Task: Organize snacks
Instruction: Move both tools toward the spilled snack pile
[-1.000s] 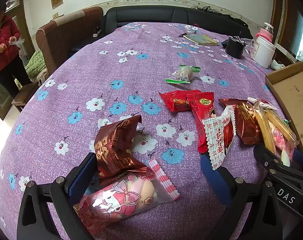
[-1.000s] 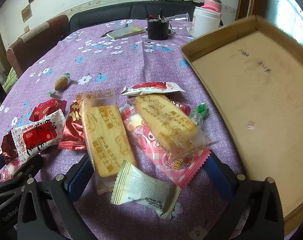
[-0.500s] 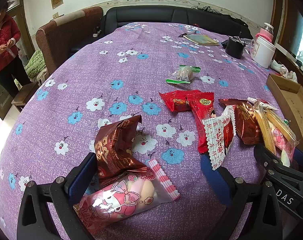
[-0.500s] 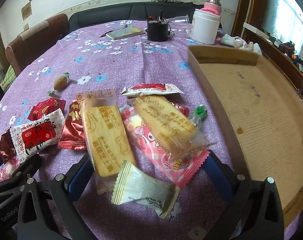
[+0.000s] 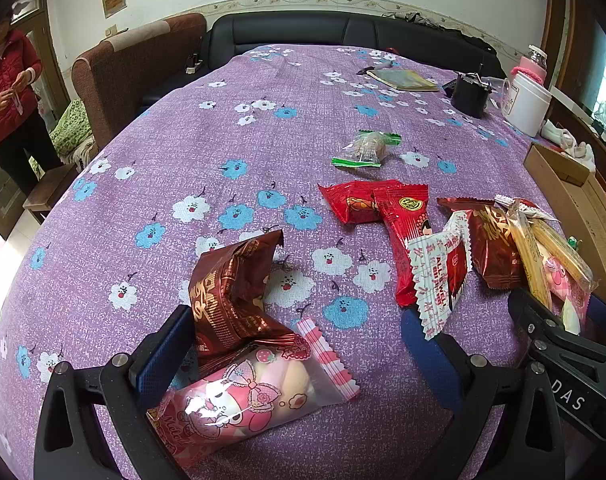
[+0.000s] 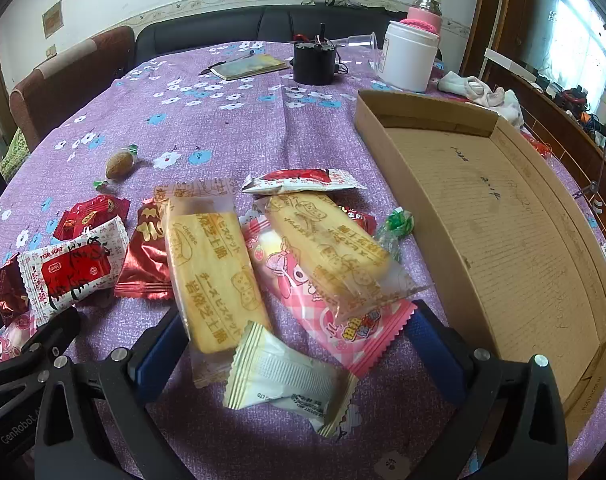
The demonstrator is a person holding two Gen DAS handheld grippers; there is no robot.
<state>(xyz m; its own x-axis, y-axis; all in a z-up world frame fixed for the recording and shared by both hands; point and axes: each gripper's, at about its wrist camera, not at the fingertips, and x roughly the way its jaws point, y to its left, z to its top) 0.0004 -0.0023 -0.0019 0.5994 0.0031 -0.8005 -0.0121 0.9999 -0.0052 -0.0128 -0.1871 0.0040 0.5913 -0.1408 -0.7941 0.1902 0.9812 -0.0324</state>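
Observation:
Snack packets lie scattered on a purple flowered tablecloth [image 5: 239, 128]. My left gripper [image 5: 293, 350] is open, low over a pink cartoon packet [image 5: 239, 396] and a brown foil packet [image 5: 231, 292] that sit between its fingers. My right gripper [image 6: 295, 344] is open too; a cream-white packet [image 6: 287, 380], two yellow biscuit packs [image 6: 213, 272] and a pink packet [image 6: 343, 320] lie between its fingers. A shallow cardboard box [image 6: 503, 216] lies flat on the table to the right, with nothing inside.
Red packets [image 5: 383, 204], a red-and-white packet [image 6: 71, 268] and a green-ended candy [image 5: 367, 148] lie mid-table. A notebook [image 6: 251, 66], black pot [image 6: 315, 62] and white jar [image 6: 409, 56] stand at the back. A person in red [image 5: 7, 92] stands far left by an armchair [image 5: 135, 64].
The cardboard box, tilted up on edge a second ago, has come down flat on the table at the right. Both grippers and the snacks have stayed put.

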